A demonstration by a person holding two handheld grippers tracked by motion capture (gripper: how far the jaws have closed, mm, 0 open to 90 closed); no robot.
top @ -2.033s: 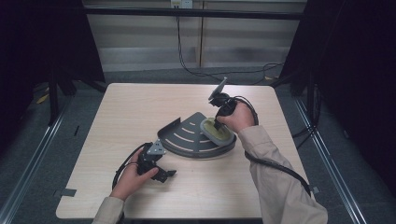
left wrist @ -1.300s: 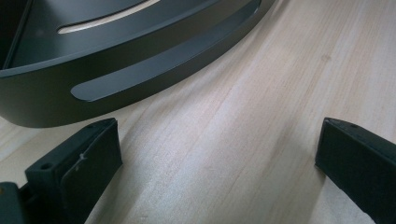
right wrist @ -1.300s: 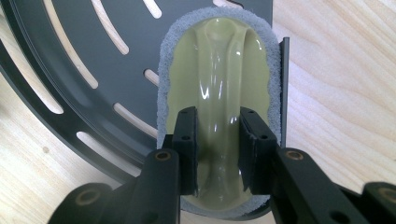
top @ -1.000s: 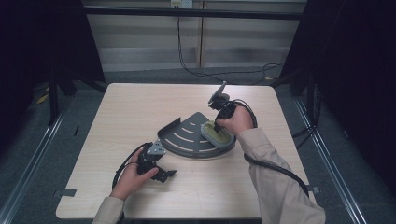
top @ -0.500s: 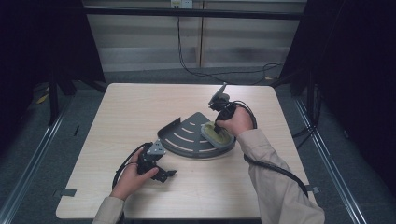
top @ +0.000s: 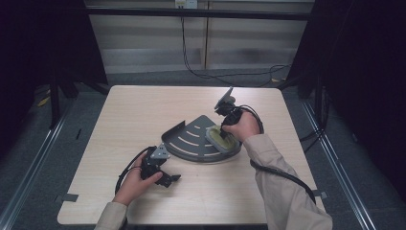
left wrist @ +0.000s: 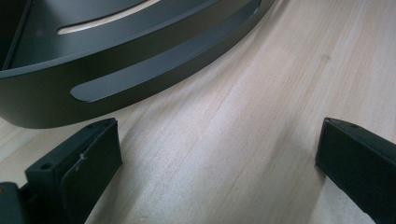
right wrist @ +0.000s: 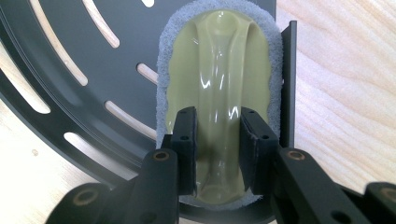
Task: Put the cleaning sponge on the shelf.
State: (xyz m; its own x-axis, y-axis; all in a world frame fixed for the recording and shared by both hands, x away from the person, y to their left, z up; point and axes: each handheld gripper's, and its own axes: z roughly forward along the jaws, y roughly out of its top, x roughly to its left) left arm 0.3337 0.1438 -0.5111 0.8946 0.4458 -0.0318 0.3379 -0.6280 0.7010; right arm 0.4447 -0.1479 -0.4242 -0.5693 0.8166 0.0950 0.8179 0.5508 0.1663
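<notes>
Two grippers: right gripper [right wrist: 218,144] clamps scrubber [right wrist: 219,70] at tray [top: 184,143] edge; left gripper [left wrist: 219,163] apart.

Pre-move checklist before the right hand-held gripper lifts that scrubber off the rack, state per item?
1. Right hand-held gripper jaws on either side of the scrubber's raised handle ridge: ok.
2. Jaws pressing firmly on the ridge: cannot tell.
3. Scrubber lying inside the dark slotted corner rack, by its straight wall: ok.
4. Left hand-held gripper open, apart from the rack: ok.
5. Rack held down against lifting with the scrubber: not ok, nothing holds it.
6. Table beside the rack free for set-down: ok.
</notes>
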